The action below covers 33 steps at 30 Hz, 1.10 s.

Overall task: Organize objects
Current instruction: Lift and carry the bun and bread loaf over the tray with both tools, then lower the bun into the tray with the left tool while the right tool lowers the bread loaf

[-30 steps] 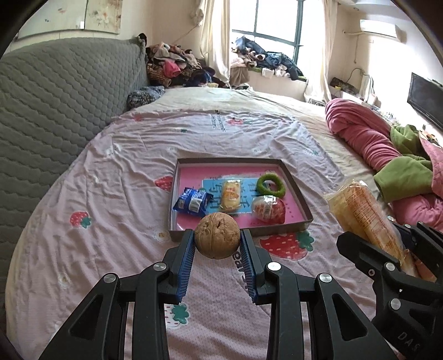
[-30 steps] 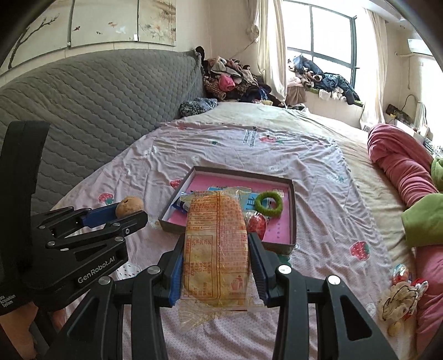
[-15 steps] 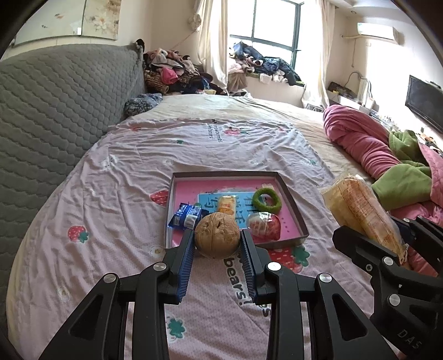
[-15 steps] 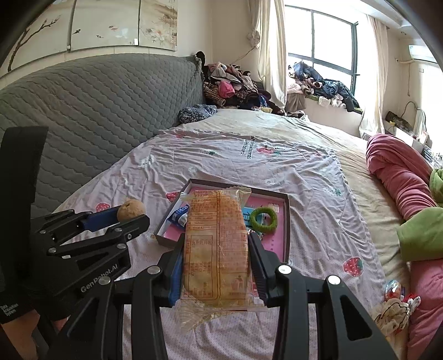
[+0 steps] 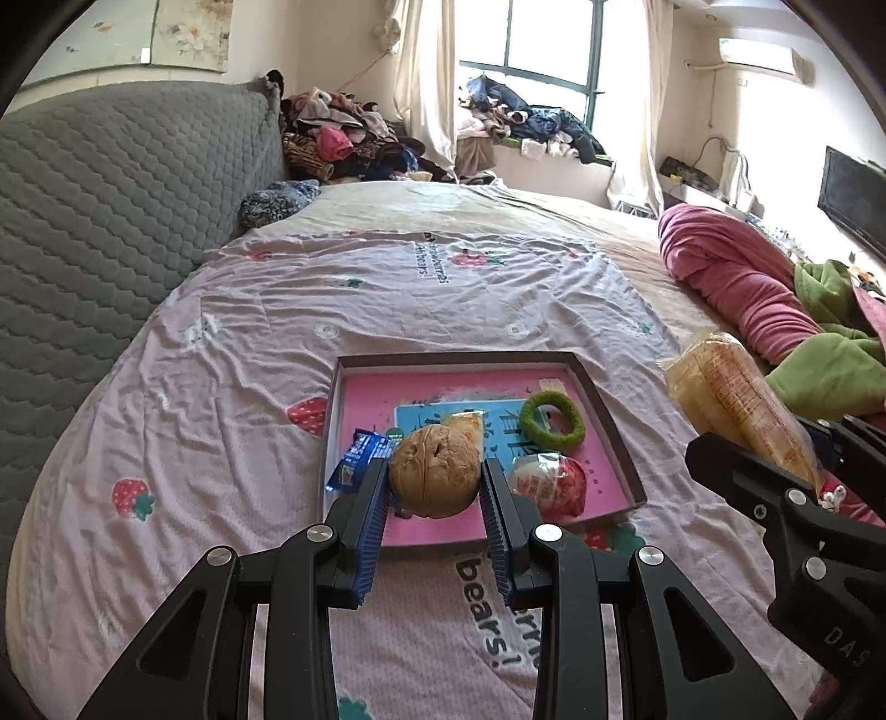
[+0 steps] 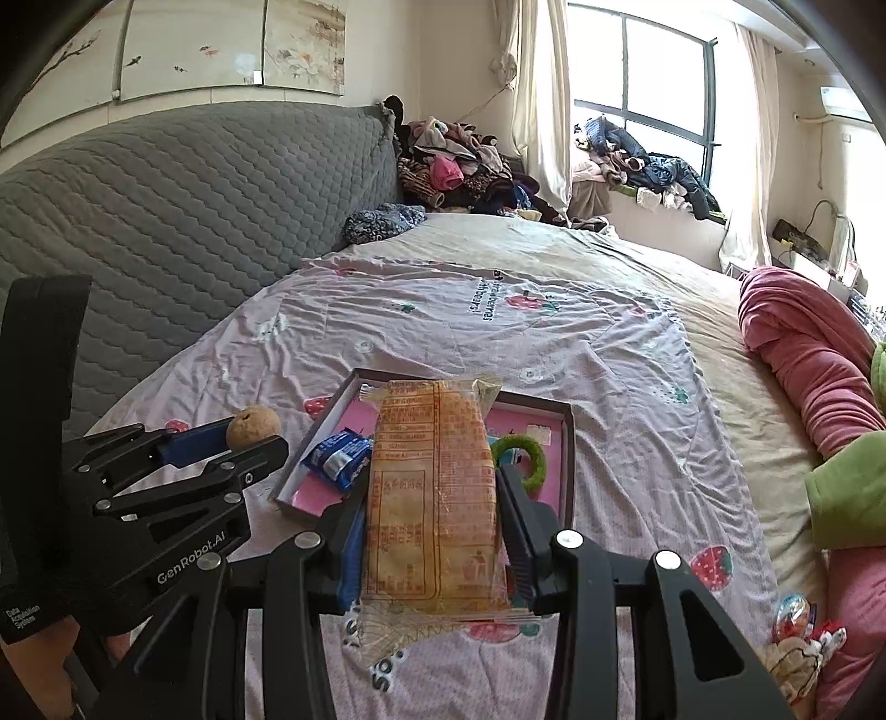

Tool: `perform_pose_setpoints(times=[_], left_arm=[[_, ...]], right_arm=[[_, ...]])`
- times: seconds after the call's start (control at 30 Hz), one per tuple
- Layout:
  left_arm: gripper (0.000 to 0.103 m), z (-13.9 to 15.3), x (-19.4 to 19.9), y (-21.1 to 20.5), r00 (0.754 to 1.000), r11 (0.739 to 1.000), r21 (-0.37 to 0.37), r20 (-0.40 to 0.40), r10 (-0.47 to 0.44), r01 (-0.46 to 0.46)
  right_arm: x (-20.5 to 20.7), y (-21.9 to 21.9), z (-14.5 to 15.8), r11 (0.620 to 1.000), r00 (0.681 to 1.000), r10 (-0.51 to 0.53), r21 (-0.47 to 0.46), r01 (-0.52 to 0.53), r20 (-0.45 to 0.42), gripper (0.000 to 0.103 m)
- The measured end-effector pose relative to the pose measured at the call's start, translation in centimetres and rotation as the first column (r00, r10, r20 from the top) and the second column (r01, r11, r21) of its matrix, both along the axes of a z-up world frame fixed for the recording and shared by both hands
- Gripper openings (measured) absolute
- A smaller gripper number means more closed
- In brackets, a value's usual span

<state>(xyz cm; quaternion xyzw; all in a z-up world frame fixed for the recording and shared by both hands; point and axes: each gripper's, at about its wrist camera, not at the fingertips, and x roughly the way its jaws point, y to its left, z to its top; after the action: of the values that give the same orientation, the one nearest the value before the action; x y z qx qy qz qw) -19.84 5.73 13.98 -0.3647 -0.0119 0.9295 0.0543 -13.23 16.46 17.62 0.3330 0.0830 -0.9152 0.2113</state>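
Left tool (image 5: 434, 493): pinching a walnut (image 5: 434, 479) between its blue pads, low centre of the left view, over the near edge of the tray.
Right tool (image 6: 432, 515): pinching a yellow packet (image 6: 434, 493) that stands up between the pads, low centre of the right view; the packet hides part of the tray behind it.
Tray (image 5: 606, 410): shallow box with a dark rim and pink floor, lying flat on the bed, centre of the left view.
In the tray: a blue wrapper (image 5: 357, 459) at its left side, a green ring (image 5: 551, 423) toward the right, a red-and-white wrapped thing (image 5: 548, 484) at the near right, and a small yellow packet (image 5: 465, 423) partly behind the walnut.
Bed (image 5: 232, 354): covered by a wrinkled pale pink sheet printed with strawberries and the word "bears!"; a beige cover lies further back.
Headboard (image 5: 94, 210): grey, quilted, along the left of both views.
Right of the bed: a rolled pink quilt (image 5: 742, 277) and a green cloth (image 5: 830, 371).
Room: window (image 6: 659, 77) with cream curtains at the upper right, clothes heaped on the sill (image 5: 526, 130) and in the corner by the headboard (image 5: 343, 144); framed paintings (image 6: 221, 44) on the wall above the headboard.
Lower right of the right view: small wrapped things (image 6: 797, 637) on the bed edge.
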Motion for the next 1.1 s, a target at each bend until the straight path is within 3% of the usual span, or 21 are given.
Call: perform_pose_setpoints(times=[0.4, 1.1], left_arm=[[0.034, -3.6, -4.7, -0.5, 0.999, 1.000, -0.013, 0.036, 0.007, -0.006], [0.034, -11.0, -9.1, 0.2, 0.996, 1.000, -0.026, 0.087, -0.011, 0.013]], right_arm=[[-5.3, -0.6, -2.6, 1.000, 1.000, 0.000, -0.009, 0.000, 0.022, 0.042], [-12.7, -3.2, -11.0, 1.000, 0.994, 0.012, 0.010, -0.013, 0.106, 0.042]])
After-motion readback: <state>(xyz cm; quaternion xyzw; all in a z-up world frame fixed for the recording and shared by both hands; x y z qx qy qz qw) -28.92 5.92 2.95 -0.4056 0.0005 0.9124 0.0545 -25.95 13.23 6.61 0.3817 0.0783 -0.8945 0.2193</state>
